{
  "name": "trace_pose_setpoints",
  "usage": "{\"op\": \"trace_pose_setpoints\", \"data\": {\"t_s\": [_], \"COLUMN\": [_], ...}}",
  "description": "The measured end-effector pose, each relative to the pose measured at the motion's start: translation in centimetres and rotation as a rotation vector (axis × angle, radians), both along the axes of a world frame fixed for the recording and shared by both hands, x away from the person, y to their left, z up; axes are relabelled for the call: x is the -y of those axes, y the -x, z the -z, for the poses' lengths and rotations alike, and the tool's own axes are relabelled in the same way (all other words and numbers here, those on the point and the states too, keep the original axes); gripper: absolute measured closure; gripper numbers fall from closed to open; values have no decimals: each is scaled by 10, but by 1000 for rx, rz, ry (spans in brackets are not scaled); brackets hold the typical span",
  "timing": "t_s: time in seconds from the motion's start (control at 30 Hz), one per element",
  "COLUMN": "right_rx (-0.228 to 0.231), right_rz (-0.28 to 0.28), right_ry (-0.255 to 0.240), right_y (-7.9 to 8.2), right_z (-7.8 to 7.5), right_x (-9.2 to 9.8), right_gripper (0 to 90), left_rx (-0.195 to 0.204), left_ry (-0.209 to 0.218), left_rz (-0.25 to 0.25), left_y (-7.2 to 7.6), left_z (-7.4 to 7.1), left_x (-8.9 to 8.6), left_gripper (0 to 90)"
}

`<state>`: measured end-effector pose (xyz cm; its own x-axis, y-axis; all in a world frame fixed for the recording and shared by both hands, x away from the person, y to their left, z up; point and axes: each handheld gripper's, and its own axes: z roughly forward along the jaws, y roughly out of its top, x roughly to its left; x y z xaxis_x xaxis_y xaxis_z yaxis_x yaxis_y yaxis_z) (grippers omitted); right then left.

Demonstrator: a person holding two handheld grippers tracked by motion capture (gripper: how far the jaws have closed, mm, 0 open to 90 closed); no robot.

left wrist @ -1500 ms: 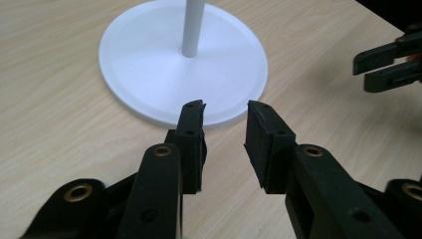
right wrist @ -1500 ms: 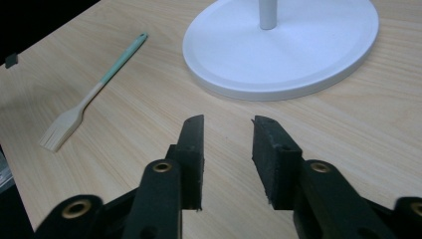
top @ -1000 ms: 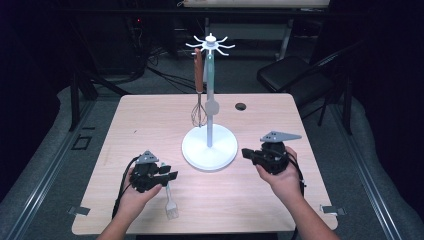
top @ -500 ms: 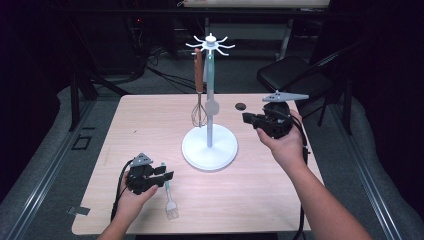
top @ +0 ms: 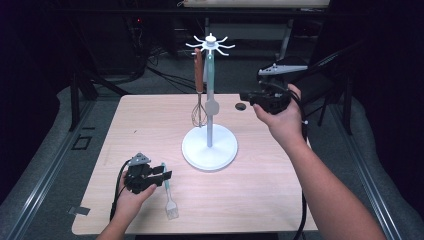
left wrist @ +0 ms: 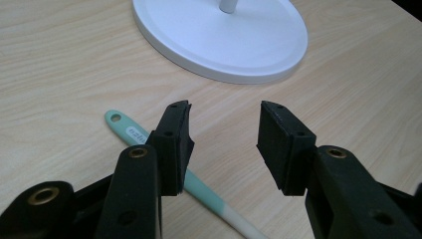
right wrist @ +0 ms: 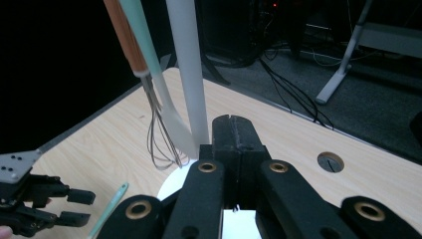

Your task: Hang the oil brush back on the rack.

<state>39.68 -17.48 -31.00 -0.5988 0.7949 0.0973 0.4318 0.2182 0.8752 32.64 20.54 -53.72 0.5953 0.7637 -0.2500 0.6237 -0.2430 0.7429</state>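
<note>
The left gripper (top: 162,176) sits low over the table (top: 150,125), its jaws apart and just been opening, gripping nothing; the mint-handled brush (top: 168,197) lies flat on the table, passing under its left jaw. The right gripper (top: 248,96) is clenched shut and empty, raised beside the white stand (top: 210,145), where a whisk (top: 199,107) and a spatula (right wrist: 164,107) hang.

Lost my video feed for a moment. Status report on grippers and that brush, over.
Left gripper open, jaws just widened, low over the mint-handled brush lying on the table. Right gripper shut, empty, raised by the stand. Nothing blocking the brush.
</note>
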Motion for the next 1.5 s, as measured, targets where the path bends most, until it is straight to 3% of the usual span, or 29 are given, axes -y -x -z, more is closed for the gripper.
{"op": "trace_pose_setpoints", "data": {"t_s": [0.27, 0.4, 0.6, 0.77, 0.9, 1.03, 1.27, 1.5], "right_rx": [18, 45, 163, 235, 276, 309, 334, 325], "right_rz": [8, 19, 30, 45, 61, 88, 73, 38], "right_ry": [-3, -34, -118, -175, -201, -188, -202, -206], "right_y": [-10, -14, -14, -18, -24, -26, -25, -20], "right_z": [-28, -38, -44, -42, -41, -41, -43, -47], "right_x": [-1, 0, -1, -7, -11, -13, -18, -27], "right_gripper": [900, 900, 900, 900, 900, 900, 900, 900], "left_rx": [-11, -11, -5, -1, -1, 0, -2, -2], "left_ry": [16, 19, 4, -3, 0, -3, -1, -6], "left_rz": [0, 1, 1, 3, 2, 4, 8, 9], "left_y": [-1, -2, -2, -2, -2, -2, -2, -1], "left_z": [1, 1, 1, 1, 1, 1, 2, 2], "left_x": [-2, -1, 0, 0, 0, 0, 1, 2], "left_gripper": [560, 562, 564, 565, 566, 567, 567, 568]}}
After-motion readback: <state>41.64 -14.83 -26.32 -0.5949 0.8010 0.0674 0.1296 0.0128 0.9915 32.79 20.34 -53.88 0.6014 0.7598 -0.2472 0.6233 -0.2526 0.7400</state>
